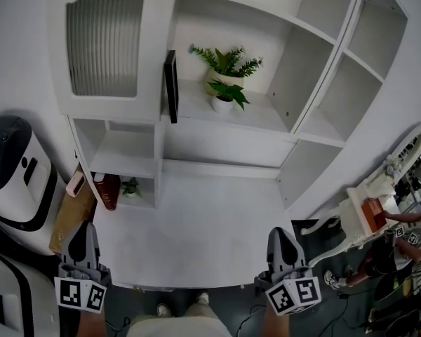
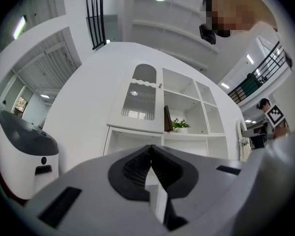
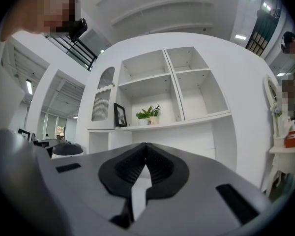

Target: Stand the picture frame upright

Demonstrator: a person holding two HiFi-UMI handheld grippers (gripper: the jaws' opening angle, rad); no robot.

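Picture frame: a thin, black-rimmed rectangular picture frame [image 1: 170, 86], seen edge-on from the head view. The right gripper view shows its face, a dark picture inside a pale border [image 3: 120, 115].
Frame position: it stands on its lower edge at the left end of an open compartment of the white wooden shelf unit [image 1: 316, 135], just beside the compartment's left wall. Whether it leans on that wall cannot be told.
Neighbours: two leafy green plants in white pots [image 1: 226, 83] share that shelf, to the frame's right and apart from it.
Count: one frame; three potted plants, the third a small plant [image 1: 130, 187] in the low left compartment; one cabinet door with a ribbed pane [image 1: 104, 44]; two grippers.
Left gripper [image 1: 83, 227]: grey jaws pressed together, nothing between them, low at the front edge of the unit and well apart from the frame.
Right gripper [image 1: 281, 234]: jaws likewise closed on nothing, also well apart from the frame.
Markings: black-and-white square patterns on each gripper's cube [image 1: 81, 295]; they carry no letters.
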